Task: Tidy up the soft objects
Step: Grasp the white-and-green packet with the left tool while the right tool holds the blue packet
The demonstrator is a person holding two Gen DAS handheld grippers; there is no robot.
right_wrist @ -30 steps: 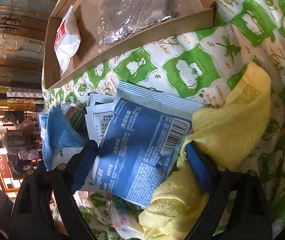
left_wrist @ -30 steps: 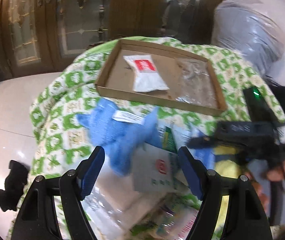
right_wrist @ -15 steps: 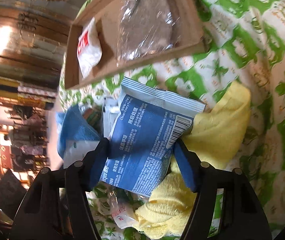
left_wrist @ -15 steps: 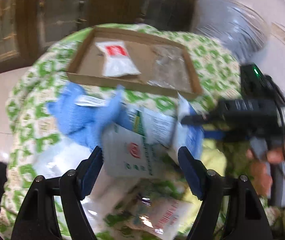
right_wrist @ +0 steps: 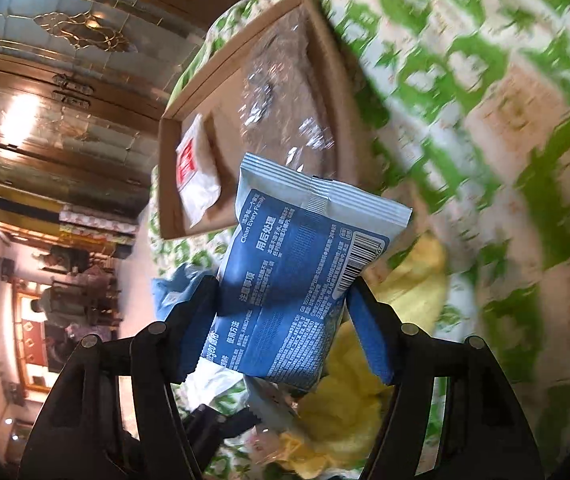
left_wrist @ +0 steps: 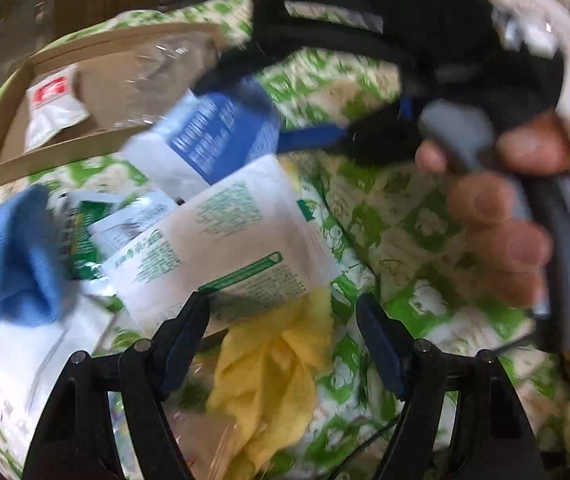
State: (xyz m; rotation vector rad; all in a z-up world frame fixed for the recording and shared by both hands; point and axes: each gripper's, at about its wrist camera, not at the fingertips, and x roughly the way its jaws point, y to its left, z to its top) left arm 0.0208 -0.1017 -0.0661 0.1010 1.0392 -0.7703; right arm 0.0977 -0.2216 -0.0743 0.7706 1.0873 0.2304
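the right gripper (right_wrist: 281,320) has its blue pads clamped on a blue and white plastic wipes packet (right_wrist: 289,280), lifted off the green and white patterned cloth (right_wrist: 505,120), with the shallow brown cardboard tray (right_wrist: 167,184) at 11 o'clock. left gripper (left_wrist: 283,328) hangs spread wide, gripping nothing, over a crumpled yellow towel (left_wrist: 273,372).

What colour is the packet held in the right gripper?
Blue with white print and pale sealed edge; packet shows best in the right wrist view.
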